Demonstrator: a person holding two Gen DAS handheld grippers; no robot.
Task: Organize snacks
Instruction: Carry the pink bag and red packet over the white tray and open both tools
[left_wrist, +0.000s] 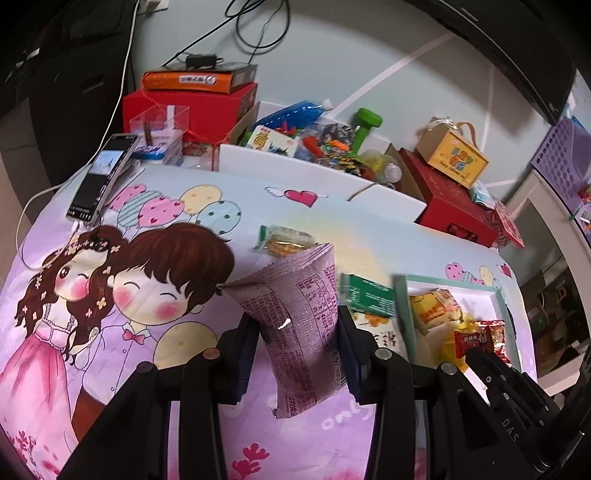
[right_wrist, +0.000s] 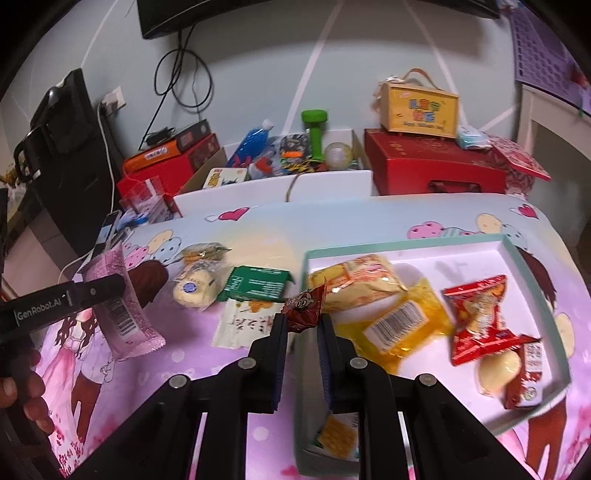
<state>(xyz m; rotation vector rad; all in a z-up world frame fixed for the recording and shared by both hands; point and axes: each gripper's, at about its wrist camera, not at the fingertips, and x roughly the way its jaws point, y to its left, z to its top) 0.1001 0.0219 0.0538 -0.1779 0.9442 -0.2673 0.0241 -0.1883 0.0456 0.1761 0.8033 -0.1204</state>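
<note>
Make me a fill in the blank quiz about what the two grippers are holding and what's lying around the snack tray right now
1. The left gripper is shut on a ____ packet.
2. The right gripper is clamped on a small ____ packet.
3. The yellow packet with the barcode lies inside the ____.
4. The green packet lies ____ the tray, on the cloth.

Missing words: pink; red; tray; outside

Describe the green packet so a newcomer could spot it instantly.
Start at the white tray with the teal rim on the cartoon bedsheet. Just outside its left edge lies the green packet, flat on the sheet. It is the only dark green wrapper; the neighbours are pale or yellow.
</note>
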